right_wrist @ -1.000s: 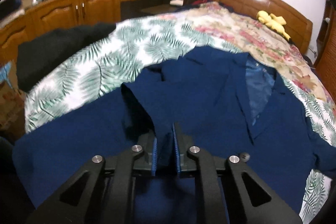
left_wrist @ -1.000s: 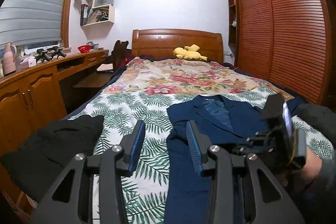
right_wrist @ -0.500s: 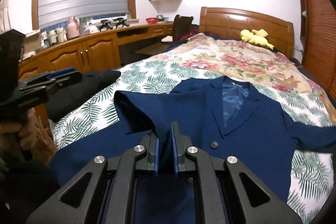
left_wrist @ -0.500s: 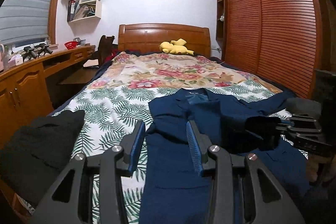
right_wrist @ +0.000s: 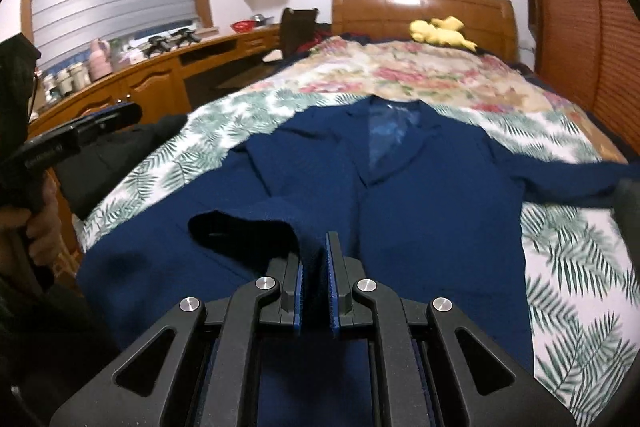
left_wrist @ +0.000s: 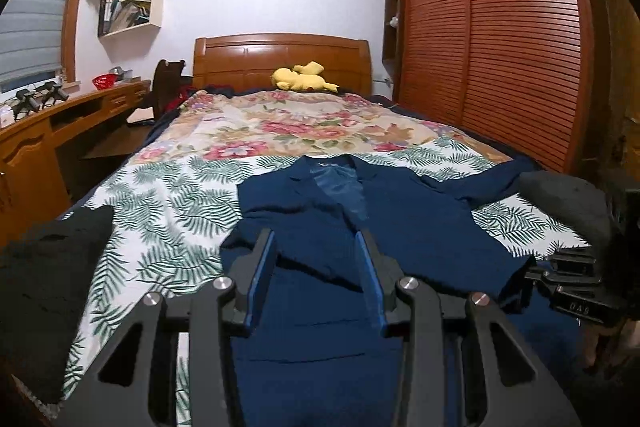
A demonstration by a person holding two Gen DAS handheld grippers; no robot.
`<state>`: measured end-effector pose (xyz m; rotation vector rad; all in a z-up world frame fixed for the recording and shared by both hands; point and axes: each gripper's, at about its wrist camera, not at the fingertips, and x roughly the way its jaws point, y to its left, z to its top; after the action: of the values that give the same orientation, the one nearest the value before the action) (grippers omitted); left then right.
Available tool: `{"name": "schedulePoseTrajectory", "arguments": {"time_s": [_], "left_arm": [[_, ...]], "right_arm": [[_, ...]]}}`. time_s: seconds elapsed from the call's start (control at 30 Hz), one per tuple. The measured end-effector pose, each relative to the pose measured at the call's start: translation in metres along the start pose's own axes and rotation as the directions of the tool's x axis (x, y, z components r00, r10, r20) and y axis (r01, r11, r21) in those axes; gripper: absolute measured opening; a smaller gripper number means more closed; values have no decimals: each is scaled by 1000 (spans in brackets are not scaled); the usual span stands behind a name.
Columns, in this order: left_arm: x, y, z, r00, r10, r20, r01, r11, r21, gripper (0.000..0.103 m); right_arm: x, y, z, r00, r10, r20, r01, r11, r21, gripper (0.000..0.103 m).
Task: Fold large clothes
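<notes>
Right wrist view: the navy jacket (right_wrist: 420, 195) lies front-up on the bed (right_wrist: 580, 291), collar toward the headboard, hem toward the camera. Its long axis runs away from the claw, up the bed. One sleeve trails out to the right across the leaf-print cover. The other sleeve (right_wrist: 256, 227) is drawn across the jacket body, and its cuff end rises into the right gripper (right_wrist: 316, 267).

Right gripper: jaws nearly together, with a fold of that sleeve's cloth pinched between the blue pads. Cloth is visibly nipped, so this is a grip, not an empty closure.

Left wrist view: the left gripper (left_wrist: 316, 267) hangs over the lower left part of the jacket, jaws partly apart. Cloth shows beyond the gap between the pads, but neither pad presses on it. It holds nothing. The right gripper appears at the right edge of this view, low and near the hem.

Judgement: the sleeve is being folded inward over the jacket's body. The coming move turns on laying the held sleeve along the long axis, inside the side seam. The right gripper is the one engaged; the left is nearer the unfolded left edge and free to pin or lift it.

A dark garment (left_wrist: 48, 267) lies at the bed's left edge, clear of the jacket.
</notes>
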<state>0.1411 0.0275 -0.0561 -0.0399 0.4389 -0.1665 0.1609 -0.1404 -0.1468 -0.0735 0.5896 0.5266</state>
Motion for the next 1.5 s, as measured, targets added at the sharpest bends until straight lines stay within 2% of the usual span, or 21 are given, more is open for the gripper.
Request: {"name": "schedulePoseTrajectory", "arguments": {"time_s": [0.2,0.37,0.47,0.57,0.6,0.8,0.9,1.0,1.17,1.23,1.33,1.43,1.47,1.5], "left_arm": [[10,-18,2,1000,-20,-13,20,1000,19,39],[16,-30,1,999,-37,-27,38,999,36,39],[20,-34,-1,998,-47,-36,48,998,38,39],[23,-36,-1,998,-47,-44,48,998,41,39],[23,-36,-1,998,-47,-45,49,998,40,39],[25,-36,-1,998,-43,-49,45,998,39,39],[27,-36,-2,997,-41,-58,43,998,37,39],[27,-35,-1,998,-40,-56,42,999,35,39],[24,-35,-1,998,-44,-47,46,998,34,39],[24,-35,-1,998,-45,-46,47,998,37,39],[22,-35,0,998,-46,-43,48,998,38,39],[23,-35,0,998,-47,-43,48,998,35,39],[23,-35,0,998,-48,-43,49,998,35,39],[23,-35,0,998,-48,-44,50,998,35,39]], "right_arm": [[-1,-25,-21,993,-114,-25,114,993,10,7],[-7,-33,-39,991,-123,-50,123,992,-3,9],[-17,-26,-40,991,-128,-34,126,991,-38,21],[-25,-17,-35,995,-99,-23,97,993,-70,44],[-24,-12,-33,995,-94,-19,93,992,-80,48],[-17,19,-23,1000,-11,-26,7,989,-151,51],[-3,35,-23,997,41,-67,-52,984,-169,51],[16,45,-26,991,57,-122,-79,981,-180,51],[52,41,-41,976,14,-218,-50,986,-161,51],[59,37,-46,973,-9,-232,-30,986,-163,50],[59,33,-50,974,-11,-225,-27,986,-165,41],[56,32,-49,975,-2,-222,-38,984,-175,21],[53,32,-49,977,-8,-213,-32,982,-185,10],[51,32,-48,979,-15,-204,-25,981,-193,9]]}}
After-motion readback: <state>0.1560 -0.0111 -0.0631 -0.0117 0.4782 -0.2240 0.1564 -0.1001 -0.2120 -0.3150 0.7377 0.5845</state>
